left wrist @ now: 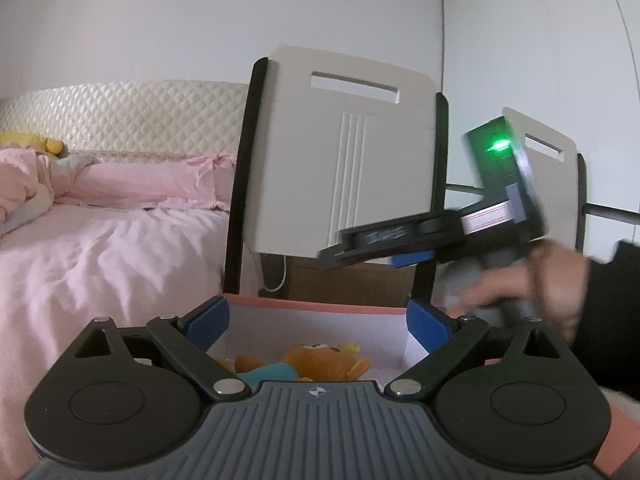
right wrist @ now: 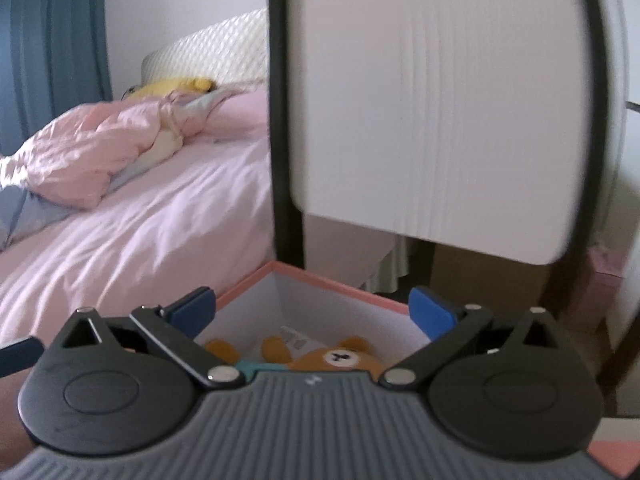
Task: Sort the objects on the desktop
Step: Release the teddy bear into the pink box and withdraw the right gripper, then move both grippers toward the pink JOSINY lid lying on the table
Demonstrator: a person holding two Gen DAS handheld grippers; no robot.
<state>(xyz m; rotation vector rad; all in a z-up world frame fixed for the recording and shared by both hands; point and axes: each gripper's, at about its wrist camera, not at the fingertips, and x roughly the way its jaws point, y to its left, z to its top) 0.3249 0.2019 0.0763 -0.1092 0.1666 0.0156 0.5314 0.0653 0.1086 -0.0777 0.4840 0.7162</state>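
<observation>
Inside the pink-rimmed box [right wrist: 320, 276], on its white floor, lies a brown plush bear [right wrist: 340, 358] in a teal garment, face up toward the right wrist camera, with a white sewn-in tag [right wrist: 296, 342] lying across it; the print on the tag is too blurred to read. The bear lies toward the near side of the box, apart from its far wall.

Above the box, the right hand-held gripper [right wrist: 320, 308] has its blue-padded fingers [right wrist: 430, 310] spread as wide as they go, with nothing between them. From the left wrist view, this same tool [left wrist: 376, 258] is a blurred black shape off to the right over the box, a green light glowing on its body, held by a hand [left wrist: 536, 280] in a dark sleeve.

The left hand-held gripper [left wrist: 318, 320] also stands wide open and empty, its pads [left wrist: 210, 320] on either side of the box's far rim [left wrist: 320, 304].

Directly behind the box rises a white chair back [left wrist: 348, 152] with black side posts and a slot handle, blocking much of the view; a second such chair [left wrist: 544, 148] stands to the right. Left of the box stretches a bed [left wrist: 100, 248] with pink sheets, a rumpled pink quilt [right wrist: 92, 148], a yellow plush toy [right wrist: 172, 88] and a quilted cream headboard [left wrist: 120, 112]. Blue curtains [right wrist: 52, 48] hang at the far left.
</observation>
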